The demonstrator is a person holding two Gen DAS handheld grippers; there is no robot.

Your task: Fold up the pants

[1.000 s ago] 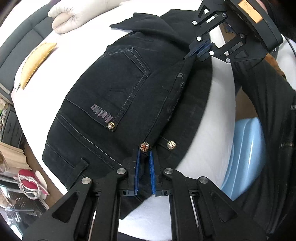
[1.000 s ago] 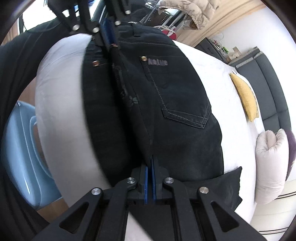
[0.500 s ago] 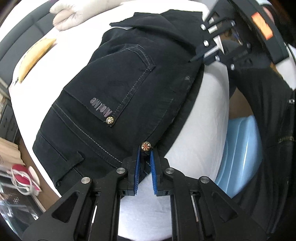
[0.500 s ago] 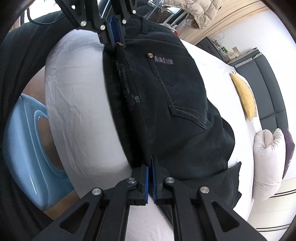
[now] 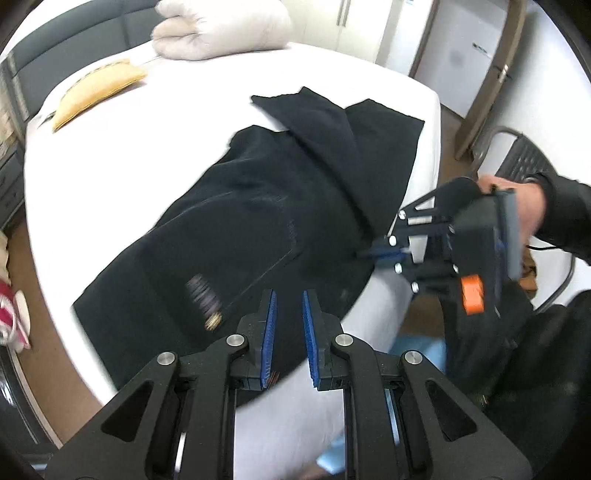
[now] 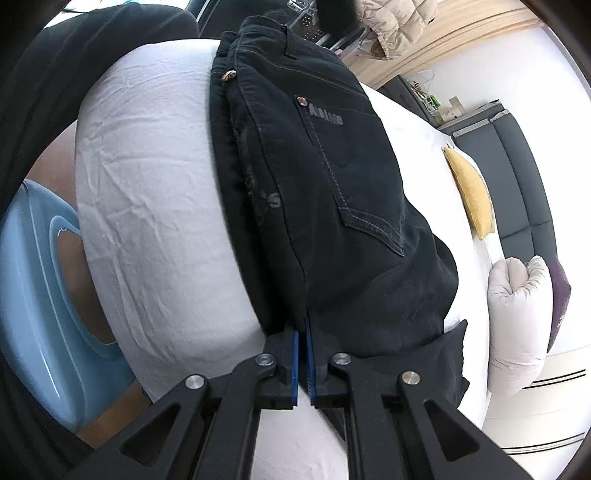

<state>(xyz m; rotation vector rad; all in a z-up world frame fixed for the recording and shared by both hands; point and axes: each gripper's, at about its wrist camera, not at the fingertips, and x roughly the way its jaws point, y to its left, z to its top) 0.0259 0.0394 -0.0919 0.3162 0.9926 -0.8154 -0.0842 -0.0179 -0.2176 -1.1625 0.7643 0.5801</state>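
Black jeans (image 5: 258, 229) lie folded lengthwise on a white bed (image 5: 147, 129), waistband near the front edge and legs doubled back at the far side. My left gripper (image 5: 288, 314) is open and empty, lifted just above the waistband. My right gripper (image 6: 303, 347) is shut on the jeans' near edge around the crotch seam (image 6: 332, 206). It also shows in the left wrist view (image 5: 369, 254), pinching the fabric's right edge.
A yellow cushion (image 5: 92, 92) and a rolled cream duvet (image 5: 221, 29) lie at the bed's far side. A light blue plastic stool (image 6: 40, 295) stands on the floor by the bed's front edge. A chair (image 5: 524, 155) stands to the right.
My left gripper let go of the waistband button, opened and lifted back. The jeans settled on the bed. My right gripper stays shut on the edge.
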